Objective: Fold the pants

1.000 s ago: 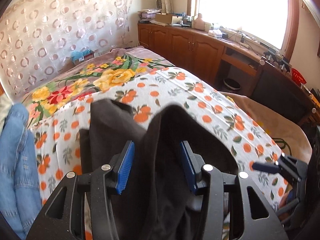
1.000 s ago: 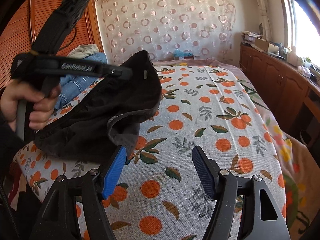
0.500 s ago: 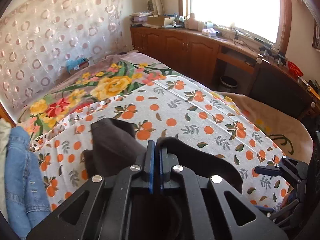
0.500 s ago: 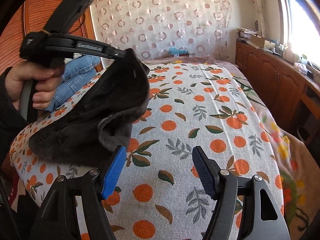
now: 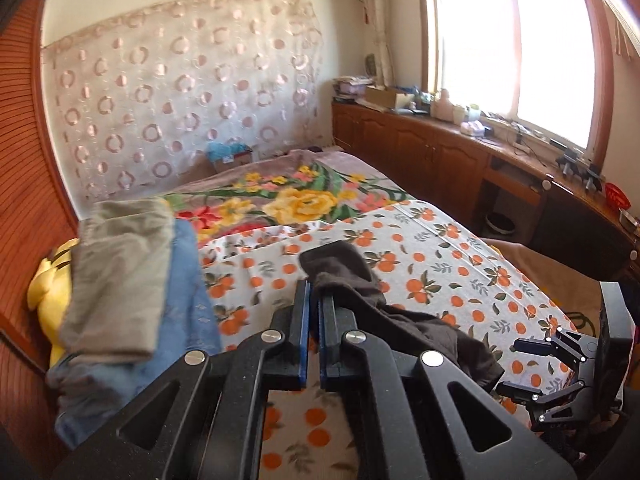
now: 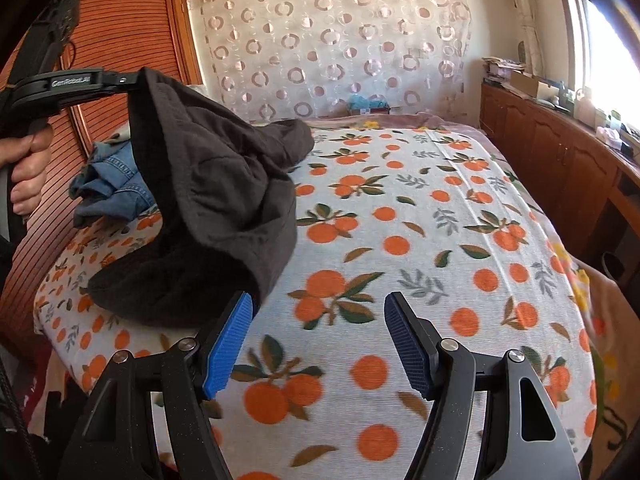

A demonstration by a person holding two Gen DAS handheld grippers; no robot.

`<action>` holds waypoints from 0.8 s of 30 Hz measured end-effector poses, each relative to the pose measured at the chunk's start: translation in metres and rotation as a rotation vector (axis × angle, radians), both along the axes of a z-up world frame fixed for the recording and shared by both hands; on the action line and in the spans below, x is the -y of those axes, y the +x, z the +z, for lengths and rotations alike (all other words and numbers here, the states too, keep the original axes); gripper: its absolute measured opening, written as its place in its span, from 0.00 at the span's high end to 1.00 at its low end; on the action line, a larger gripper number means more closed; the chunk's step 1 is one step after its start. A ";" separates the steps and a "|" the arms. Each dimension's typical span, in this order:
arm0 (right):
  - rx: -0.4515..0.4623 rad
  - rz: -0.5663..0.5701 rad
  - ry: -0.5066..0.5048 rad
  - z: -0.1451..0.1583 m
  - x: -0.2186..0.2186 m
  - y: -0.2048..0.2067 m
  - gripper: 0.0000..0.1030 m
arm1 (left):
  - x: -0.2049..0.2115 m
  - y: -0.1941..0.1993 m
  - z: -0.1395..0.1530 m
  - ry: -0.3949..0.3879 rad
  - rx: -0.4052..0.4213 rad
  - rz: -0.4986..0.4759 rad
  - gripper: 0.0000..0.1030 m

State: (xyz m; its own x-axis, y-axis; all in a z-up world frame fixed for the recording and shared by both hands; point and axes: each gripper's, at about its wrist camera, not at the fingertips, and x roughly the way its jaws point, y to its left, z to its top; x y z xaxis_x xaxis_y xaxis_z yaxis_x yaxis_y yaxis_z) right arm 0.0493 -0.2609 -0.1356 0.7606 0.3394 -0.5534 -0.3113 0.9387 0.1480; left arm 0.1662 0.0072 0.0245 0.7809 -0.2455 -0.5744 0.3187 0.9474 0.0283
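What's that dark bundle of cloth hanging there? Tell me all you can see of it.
The dark pants are charcoal, soft, matte cloth, crumpled rather than folded. The left tool is shut on one edge and lifts it, so the cloth drapes down in loose folds. Its lower end rests on the orange-print bedsheet, close beside the open right tool.

Left tongs (image 5: 313,300) clamped, right tongs (image 6: 318,344) agape
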 end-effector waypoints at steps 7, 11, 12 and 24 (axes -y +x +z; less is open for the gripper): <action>0.003 0.080 -0.003 0.005 -0.033 -0.002 0.31 | -0.052 -0.030 0.001 -0.008 0.037 0.109 0.96; -0.019 0.125 -0.019 -0.001 -0.047 0.002 0.31 | -0.073 -0.035 -0.002 -0.024 0.040 0.150 0.96; -0.025 0.134 -0.026 -0.003 -0.050 0.002 0.31 | -0.075 -0.036 -0.003 -0.026 0.041 0.157 0.96; -0.049 0.150 -0.079 -0.010 -0.074 0.012 0.47 | -0.100 -0.047 -0.005 -0.083 0.075 0.212 0.96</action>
State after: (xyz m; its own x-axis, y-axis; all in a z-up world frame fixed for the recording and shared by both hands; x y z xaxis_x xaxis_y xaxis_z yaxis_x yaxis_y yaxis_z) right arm 0.0615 -0.1872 -0.1454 0.6763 0.4011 -0.6179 -0.4430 0.8916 0.0939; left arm 0.1196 0.1071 0.0193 0.8596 -0.1158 -0.4977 0.1126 0.9930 -0.0365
